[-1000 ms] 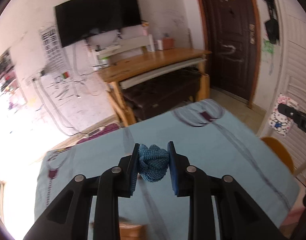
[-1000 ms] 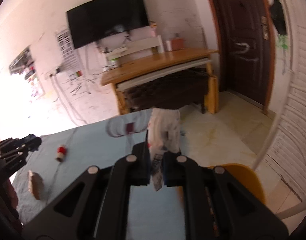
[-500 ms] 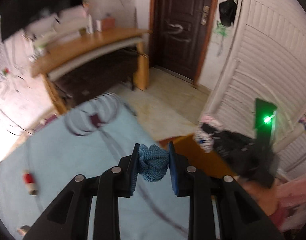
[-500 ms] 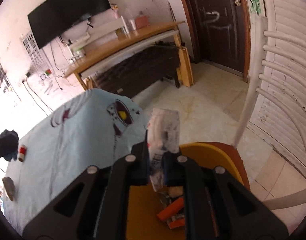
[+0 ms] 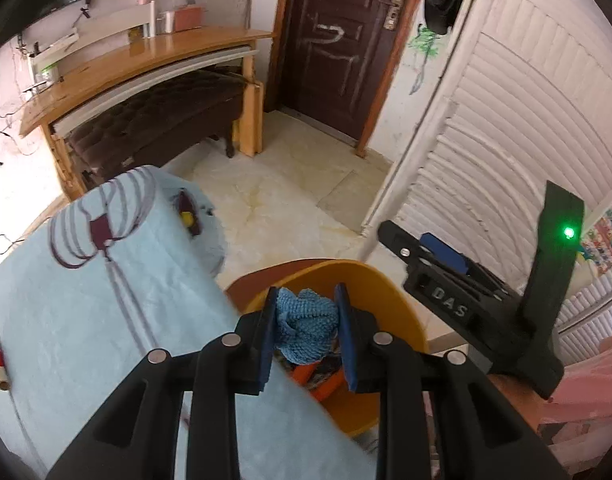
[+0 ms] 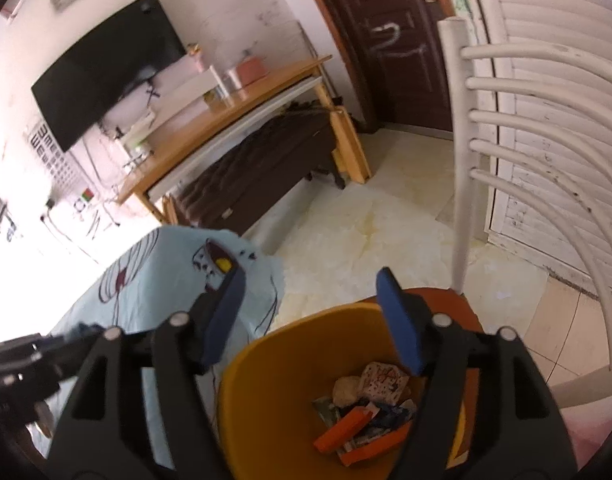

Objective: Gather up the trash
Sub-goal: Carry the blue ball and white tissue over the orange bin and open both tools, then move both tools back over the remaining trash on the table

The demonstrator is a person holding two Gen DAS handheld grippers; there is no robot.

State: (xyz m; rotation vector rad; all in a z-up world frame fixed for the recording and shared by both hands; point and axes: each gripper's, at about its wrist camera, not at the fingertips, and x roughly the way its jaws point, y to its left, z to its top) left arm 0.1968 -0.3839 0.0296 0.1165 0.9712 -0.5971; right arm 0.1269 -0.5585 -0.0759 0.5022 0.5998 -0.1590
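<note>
Left gripper [image 5: 306,320] clamps a crumpled blue knitted cloth [image 5: 306,330] above the round yellow plastic bin [image 6: 266,380]; right gripper [image 6: 312,316] jaws are opening, empty

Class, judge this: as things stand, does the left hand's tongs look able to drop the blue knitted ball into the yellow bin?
Probably yes: the left tongs hold the ball over the open bin, nothing between.

A dark brown door [image 5: 338,40] stands at the far side of a pale marbled tile floor [image 5: 290,188]. Left of the door, a wooden desk [image 5: 138,60] holds a dark tufted bench [image 5: 154,120] beneath it. Right of the door runs a white louvred panel [image 5: 506,120]. A black screen [image 6: 106,68] hangs above the desk on a scribbled white wall [image 6: 234,4].
</note>
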